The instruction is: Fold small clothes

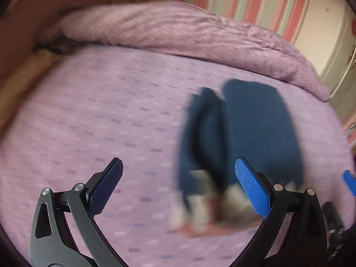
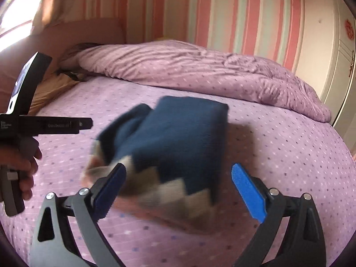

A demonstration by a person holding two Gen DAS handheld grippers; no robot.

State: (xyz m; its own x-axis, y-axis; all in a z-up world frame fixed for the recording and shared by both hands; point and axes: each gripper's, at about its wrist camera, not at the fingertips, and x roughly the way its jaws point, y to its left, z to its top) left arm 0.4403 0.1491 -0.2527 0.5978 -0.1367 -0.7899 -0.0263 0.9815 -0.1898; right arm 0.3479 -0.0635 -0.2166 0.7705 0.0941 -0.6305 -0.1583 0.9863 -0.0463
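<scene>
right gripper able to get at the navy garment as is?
Probably yes. The right gripper is open, and the navy garment lies on the bed directly ahead between its fingers; nothing blocks it, though the frame is blurred.

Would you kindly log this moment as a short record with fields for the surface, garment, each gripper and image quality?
surface: purple dotted bedsheet, rumpled duvet behind
garment: dark blue garment with a grey and pink patterned end, lying on the sheet
left gripper: open, holding nothing
right gripper: open, garment ahead of its fingers
image quality: garment motion-blurred in both views
</scene>
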